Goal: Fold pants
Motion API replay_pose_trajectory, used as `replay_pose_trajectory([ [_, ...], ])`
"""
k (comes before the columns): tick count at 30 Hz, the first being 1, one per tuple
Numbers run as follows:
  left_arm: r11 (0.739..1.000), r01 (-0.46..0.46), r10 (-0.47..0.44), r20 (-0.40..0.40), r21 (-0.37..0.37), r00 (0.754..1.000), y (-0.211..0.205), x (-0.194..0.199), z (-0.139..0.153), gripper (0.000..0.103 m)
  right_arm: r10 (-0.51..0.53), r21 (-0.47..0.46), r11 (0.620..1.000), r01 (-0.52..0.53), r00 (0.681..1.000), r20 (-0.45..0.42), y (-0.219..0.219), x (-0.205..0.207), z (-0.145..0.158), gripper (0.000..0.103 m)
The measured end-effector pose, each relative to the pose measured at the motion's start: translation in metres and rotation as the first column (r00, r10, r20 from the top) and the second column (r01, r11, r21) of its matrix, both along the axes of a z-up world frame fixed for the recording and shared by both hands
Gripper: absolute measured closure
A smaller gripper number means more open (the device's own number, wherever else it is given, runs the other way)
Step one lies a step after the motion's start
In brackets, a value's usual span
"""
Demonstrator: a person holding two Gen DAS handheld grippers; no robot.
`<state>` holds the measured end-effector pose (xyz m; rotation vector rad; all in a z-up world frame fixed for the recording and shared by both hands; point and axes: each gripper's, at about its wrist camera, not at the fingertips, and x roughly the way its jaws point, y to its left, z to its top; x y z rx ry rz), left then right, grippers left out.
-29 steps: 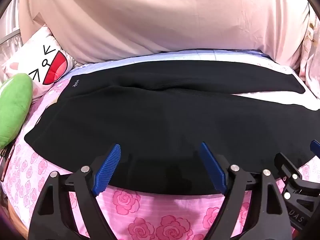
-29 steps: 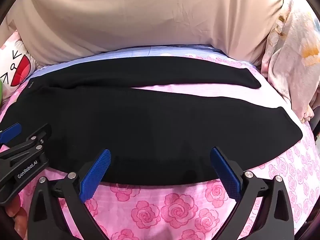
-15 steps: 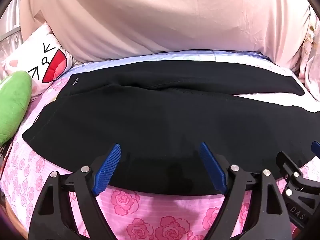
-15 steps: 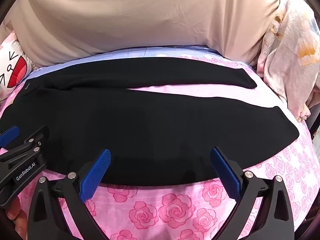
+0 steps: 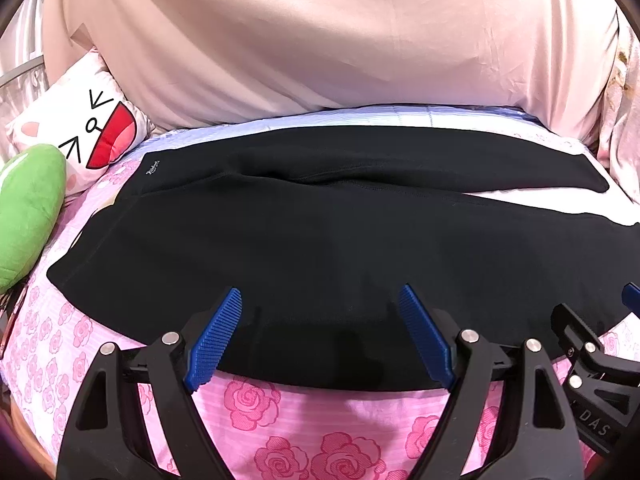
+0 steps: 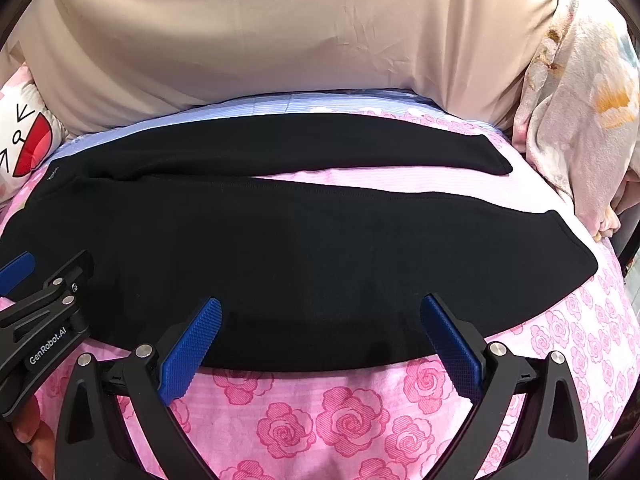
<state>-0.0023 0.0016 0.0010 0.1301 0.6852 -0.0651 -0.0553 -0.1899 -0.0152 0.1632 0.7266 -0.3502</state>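
Black pants lie flat across the bed, waistband to the left, both legs running right, the far leg parted from the near one. The left gripper hovers over the near edge of the cloth, fingers spread wide, nothing between them. The right gripper sits just beside it, fingers equally wide apart, empty too. A cartoon pillow and a green plush lie at the far left.
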Motion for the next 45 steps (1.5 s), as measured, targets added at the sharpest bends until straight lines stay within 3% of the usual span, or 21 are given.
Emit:
replay_pose_trajectory([
  [45,1.0,-0.001,0.001,-0.012,0.01,1.0,0.0,0.001,-0.005,0.023,-0.006,-0.012,1.0,0.006,1.0,-0.019,0.004,0.003,-0.003,0.005],
])
